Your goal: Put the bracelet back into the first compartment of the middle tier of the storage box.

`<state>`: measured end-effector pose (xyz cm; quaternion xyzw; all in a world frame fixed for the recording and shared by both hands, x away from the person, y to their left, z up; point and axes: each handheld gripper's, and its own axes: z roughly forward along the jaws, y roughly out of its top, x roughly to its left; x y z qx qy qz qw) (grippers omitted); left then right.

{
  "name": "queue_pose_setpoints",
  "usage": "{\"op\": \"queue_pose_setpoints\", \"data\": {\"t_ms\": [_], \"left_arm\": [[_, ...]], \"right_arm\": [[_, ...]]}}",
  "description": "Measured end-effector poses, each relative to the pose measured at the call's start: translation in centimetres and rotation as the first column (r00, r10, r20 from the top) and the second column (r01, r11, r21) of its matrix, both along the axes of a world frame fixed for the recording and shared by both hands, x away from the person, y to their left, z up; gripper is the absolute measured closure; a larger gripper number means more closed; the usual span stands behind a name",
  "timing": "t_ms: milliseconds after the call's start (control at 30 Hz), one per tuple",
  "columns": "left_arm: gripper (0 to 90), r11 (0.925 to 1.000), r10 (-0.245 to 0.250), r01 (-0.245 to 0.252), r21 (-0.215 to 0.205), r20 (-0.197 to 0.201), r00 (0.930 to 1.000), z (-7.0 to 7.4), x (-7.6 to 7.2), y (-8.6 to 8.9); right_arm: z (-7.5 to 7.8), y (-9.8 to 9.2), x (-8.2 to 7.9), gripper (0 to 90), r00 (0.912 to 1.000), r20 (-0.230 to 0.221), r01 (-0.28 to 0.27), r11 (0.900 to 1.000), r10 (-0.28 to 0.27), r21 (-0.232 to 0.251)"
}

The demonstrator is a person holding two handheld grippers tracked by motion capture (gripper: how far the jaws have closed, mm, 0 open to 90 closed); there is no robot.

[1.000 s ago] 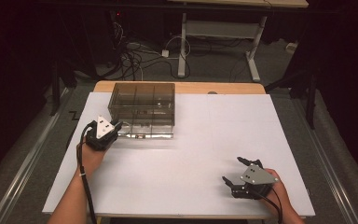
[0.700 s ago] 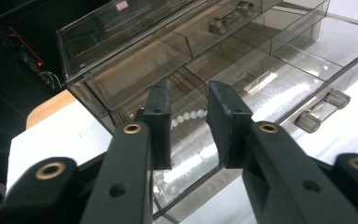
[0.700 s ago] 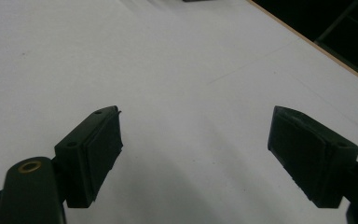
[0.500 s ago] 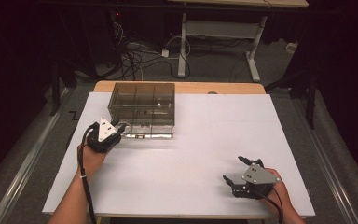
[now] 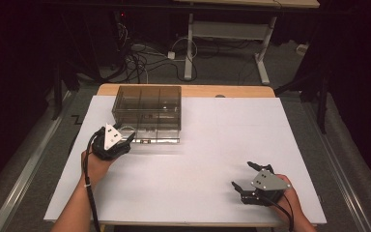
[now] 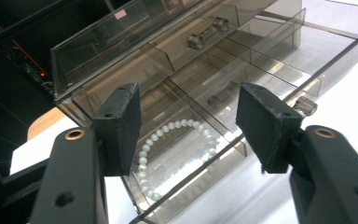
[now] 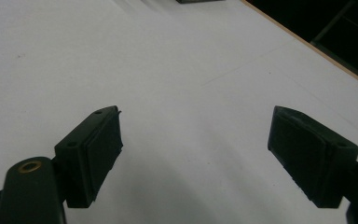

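In the high view the left hand-held gripper (image 5: 128, 139) sits left of centre in the frame, its tips right at the front left corner of a smoky transparent compartment box (image 5: 147, 104). The box stands in the upper middle of the frame on the white counter (image 5: 198, 159), and a shallow drawer (image 5: 157, 140) is pulled out from its lower front edge towards the bottom of the frame.

In the left gripper view the left hand-held gripper (image 6: 189, 123) is released: its jaws have just been opening, and the two black pads (image 6: 121, 126) stand well apart with nothing pressed between them. Seen through the gap, a white bead bracelet (image 6: 172, 149) lies curled in a ring on the floor of the open drawer (image 6: 242, 79), in the compartment at the lower middle of the frame, clear of both pads. Farther back in that view, towards the upper middle, a small metal-looking piece (image 6: 207, 32) lies in another compartment of the box (image 6: 98, 51); what it is cannot be told.

The right hand-held gripper (image 5: 246, 176) rests low on the counter at the lower right of the high view, well apart from the box, with a grey three-cornered plate on top. In the right gripper view the right hand-held gripper (image 7: 193, 144) is also released, jaws spread wide over bare white counter (image 7: 168, 70), holding nothing.
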<state>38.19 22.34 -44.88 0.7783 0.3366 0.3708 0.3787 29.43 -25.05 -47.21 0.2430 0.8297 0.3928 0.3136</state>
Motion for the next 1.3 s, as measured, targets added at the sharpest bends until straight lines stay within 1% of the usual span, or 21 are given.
{"op": "queue_pose_setpoints", "data": {"t_ms": [67,167,267,333,367,467,500,600,767,800,833,867,900,933,967,1000,1067,1133,1167,1233,1300], "left_arm": [[31.0,1.0,0.002,-0.002,0.007,0.0,1.0,0.0,0.0,-0.2],[24.9,1.0,0.003,-0.003,0.002,0.003,1.0,-0.1,-0.1,-0.3],[24.6,0.9999,-0.01,0.01,-0.009,0.002,0.9999,0.0,-0.2,-0.4],[24.6,0.9998,-0.02,0.02,-0.003,0.008,0.9998,0.0,-0.2,-0.4],[24.6,0.9998,-0.018,0.018,-0.005,-0.002,0.9998,0.0,-0.3,-0.4],[24.6,0.9995,-0.026,0.026,0.02,0.001,0.9997,0.1,-0.4,-0.5],[24.6,0.9993,-0.03,0.03,0.021,-0.001,0.9996,0.1,-0.4,-0.6],[25.2,0.9991,-0.042,0.042,-0.003,-0.031,0.9986,0.2,-0.5,-0.7],[29.3,0.9982,-0.057,0.058,0.013,-0.03,0.9979,0.7,-0.8,-1.4],[29.5,0.9981,-0.06,0.06,0.009,-0.038,0.9975,0.8,-1.0,-1.6],[32.1,0.9974,-0.071,0.071,0.004,-0.039,0.9967,0.8,-1.1,-1.7],[35.8,0.9966,-0.081,0.081,0.011,-0.041,0.9959,0.8,-1.3,-1.8],[37.1,0.9965,-0.08,0.081,0.02,-0.037,0.9961,0.7,-1.5,-1.9],[39.4,0.9957,-0.089,0.09,0.021,-0.04,0.9952,0.6,-1.6,-1.9],[44.0,0.9949,-0.097,0.098,0.025,-0.046,0.9942,0.5,-1.7,-2.0],[45.6,0.9947,-0.097,0.098,0.031,-0.047,0.9942,0.4,-1.9,-2.0],[52.0,0.9938,-0.107,0.108,0.024,-0.05,0.993,0.3,-2.0,-2.0],[55.4,0.9937,-0.108,0.109,0.026,-0.052,0.9928,0.3,-2.1,-2.1],[59.2,0.9935,-0.108,0.11,0.03,-0.053,0.9927,0.3,-2.1,-2.1],[61.3,0.9944,-0.1,0.102,0.028,-0.046,0.9939,0.2,-2.3,-2.1],[70.6,0.9934,-0.112,0.113,0.016,-0.05,0.9924,0.0,-2.4,-1.9]], "right_arm": [[0.0,0.0,0.0,18.2,1.0,-0.001,0.0,1.0,0.0,-0.001],[0.0,0.0,0.0,18.3,1.0,0.001,-0.004,1.0,0.004,-0.004],[0.0,0.0,0.0,18.3,1.0,-0.002,0.0,1.0,0.0,0.001],[0.0,0.0,0.0,18.3,1.0,-0.002,-0.001,1.0,0.001,0.0],[0.0,0.0,0.0,18.2,1.0,0.0,-0.002,1.0,0.002,-0.002],[0.0,0.0,0.0,18.2,1.0,-0.002,-0.003,1.0,0.003,-0.001],[0.0,0.1,0.0,18.2,1.0,-0.002,-0.002,1.0,0.002,-0.001],[0.0,0.1,0.0,18.3,1.0,-0.005,-0.001,1.0,0.001,0.002],[-0.1,0.2,0.1,18.2,1.0,-0.01,0.0,1.0,0.0,-0.002],[-0.1,0.2,0.1,18.2,1.0,-0.009,-0.001,1.0,0.001,-0.004],[0.0,0.2,0.0,18.3,1.0,-0.009,-0.001,1.0,0.001,-0.004],[0.0,0.3,0.0,18.2,1.0,-0.01,-0.001,1.0,0.001,-0.002],[0.0,0.3,0.0,18.3,0.9999,-0.01,-0.001,1.0,0.001,-0.002],[0.0,0.2,0.0,18.2,1.0,-0.01,0.0,1.0,0.0,-0.001],[0.0,0.2,0.0,18.3,0.9999,-0.011,0.002,1.0,-0.002,0.0],[-0.1,0.2,0.0,18.2,0.9999,-0.012,0.003,1.0,-0.003,-0.001],[-0.1,0.2,0.0,18.3,0.9999,-0.011,0.001,1.0,-0.001,-0.003],[-0.1,0.2,0.0,18.3,0.9999,-0.011,-0.001,1.0,0.001,-0.005],[-0.1,0.2,0.0,18.3,0.9999,-0.011,-0.001,1.0,0.001,-0.004],[-0.1,0.2,0.0,18.3,0.9999,-0.011,0.003,1.0,-0.003,-0.002],[-0.1,0.2,0.0,18.2,0.9999,-0.011,0.002,1.0,-0.002,0.0]]}}
